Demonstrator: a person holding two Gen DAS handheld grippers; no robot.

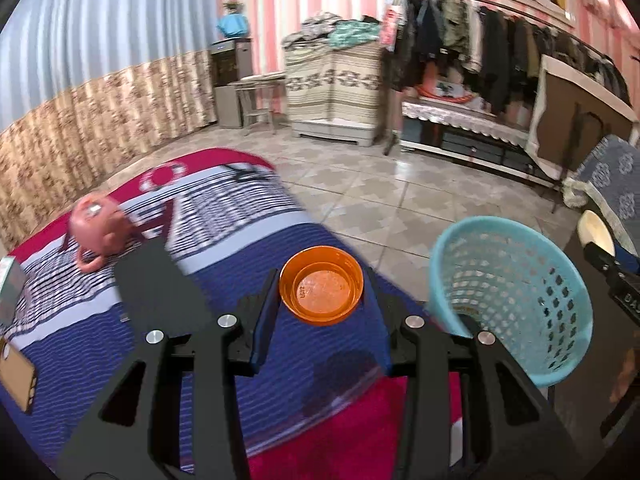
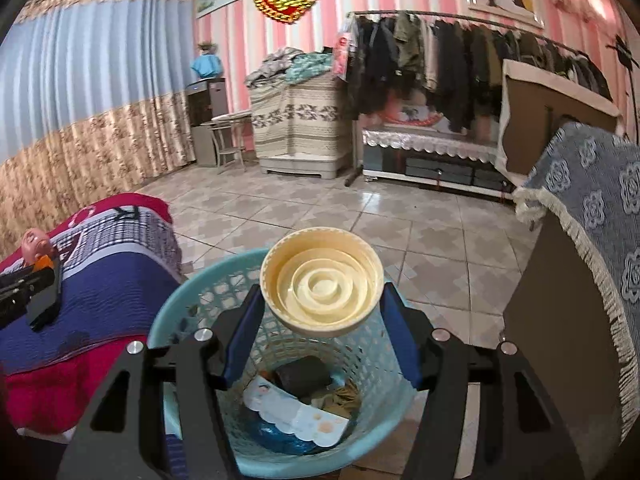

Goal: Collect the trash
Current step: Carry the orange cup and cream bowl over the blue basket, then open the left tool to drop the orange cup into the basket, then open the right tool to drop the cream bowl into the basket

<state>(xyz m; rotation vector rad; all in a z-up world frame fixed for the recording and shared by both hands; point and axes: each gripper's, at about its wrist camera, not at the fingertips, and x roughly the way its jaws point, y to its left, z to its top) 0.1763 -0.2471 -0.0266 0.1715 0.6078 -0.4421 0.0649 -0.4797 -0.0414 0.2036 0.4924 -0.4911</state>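
Note:
My left gripper (image 1: 322,294) is shut on an orange plastic lid (image 1: 321,285) and holds it above the bed's blue cover, left of the light blue mesh basket (image 1: 516,300). My right gripper (image 2: 322,300) is shut on a cream round lid (image 2: 321,286) and holds it over the same basket (image 2: 188,304). The basket's bottom holds a white wrapper (image 2: 292,414), a dark lump and a blue wrapper. The right gripper and its cream lid (image 1: 596,232) show at the right edge of the left wrist view.
A bed with a red, white and blue cover (image 1: 120,320) is at left. A pink piggy bank (image 1: 98,232), a black flat object (image 1: 160,296) and a tan phone-like item (image 1: 16,376) lie on it. A cabinet with a blue cloth (image 2: 592,216) stands at right. Tiled floor lies beyond.

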